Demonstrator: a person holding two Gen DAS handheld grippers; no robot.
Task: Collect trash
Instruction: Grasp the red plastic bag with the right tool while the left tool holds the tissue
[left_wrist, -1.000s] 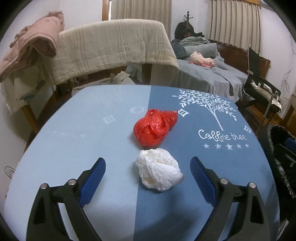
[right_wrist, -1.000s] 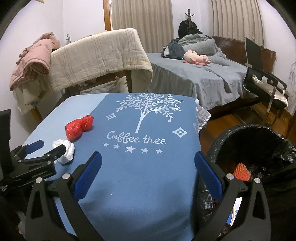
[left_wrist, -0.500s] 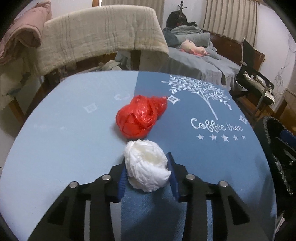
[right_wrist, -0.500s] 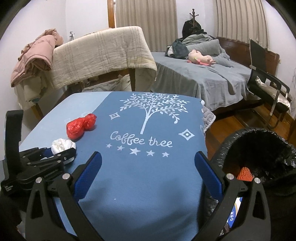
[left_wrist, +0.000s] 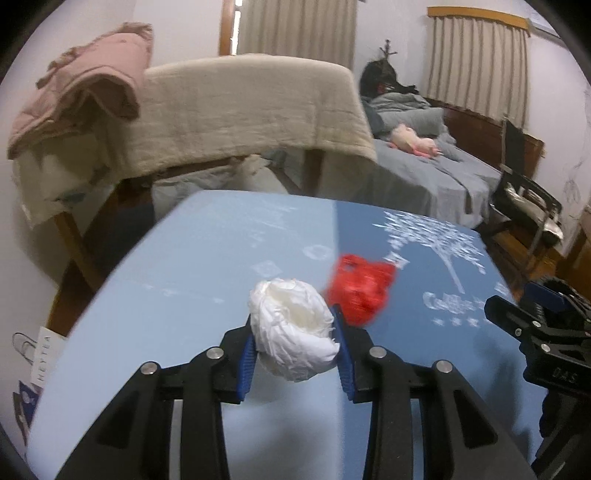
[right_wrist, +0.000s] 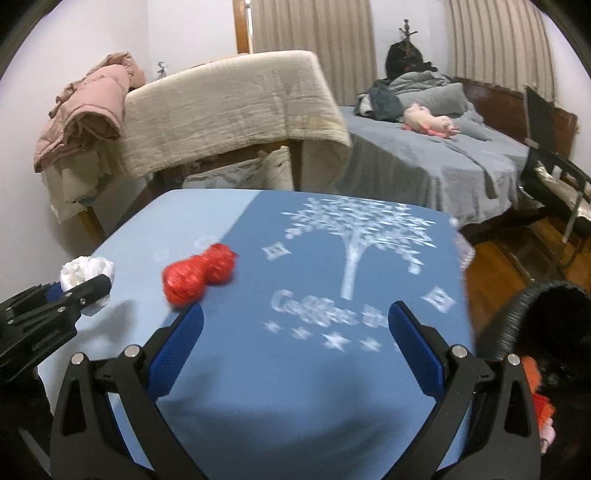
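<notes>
One white wad (left_wrist: 291, 328) now aloft in the pinching left claw (left_wrist: 295, 350); right claw (right_wrist: 295, 339) spread as before.

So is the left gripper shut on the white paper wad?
Shut: the left gripper has its blue pads pressed against both sides of the white paper wad.

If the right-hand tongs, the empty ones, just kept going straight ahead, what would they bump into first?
Probably nothing soon: the open right tongs point across bare blue "Coffee tree" tablecloth. The crumpled red plastic bag lies just left of that line, likely missed, though depth is hard to judge.
</notes>
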